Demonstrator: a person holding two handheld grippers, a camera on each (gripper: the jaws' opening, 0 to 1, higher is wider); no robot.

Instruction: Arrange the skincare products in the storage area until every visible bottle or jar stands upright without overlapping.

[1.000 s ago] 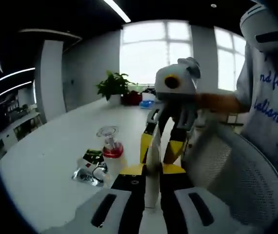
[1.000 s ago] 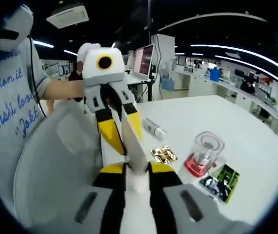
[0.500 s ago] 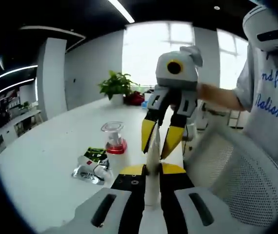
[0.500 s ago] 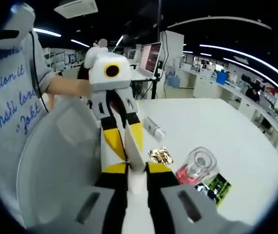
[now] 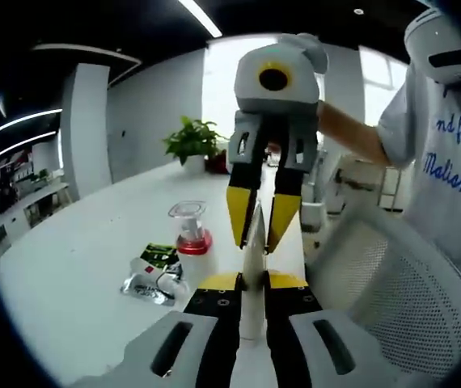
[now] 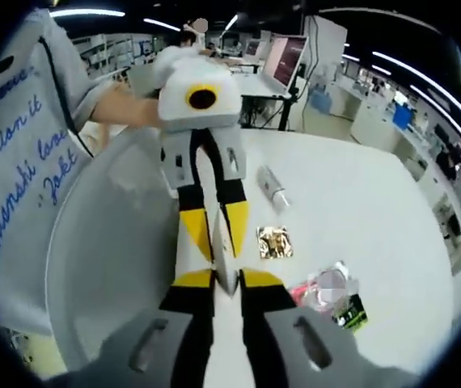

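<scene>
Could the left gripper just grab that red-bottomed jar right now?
Probably not: the left gripper is shut on the white tube that the right gripper also clamps. The jar itself stands unobstructed.

Each view looks along its own jaws, close up, facing the opposite gripper. Both share the white table (image 5: 77, 267) and clear-capped bottle (image 5: 190, 234).

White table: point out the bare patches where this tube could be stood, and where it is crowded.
The white table is bare beyond the lying bottle and gold sachet, toward its far edge, and in the left gripper view between the potted plant and red-based jar. It is crowded around that jar, where the green-black packets lie against it, and where both tongs grip the white tube.
</scene>
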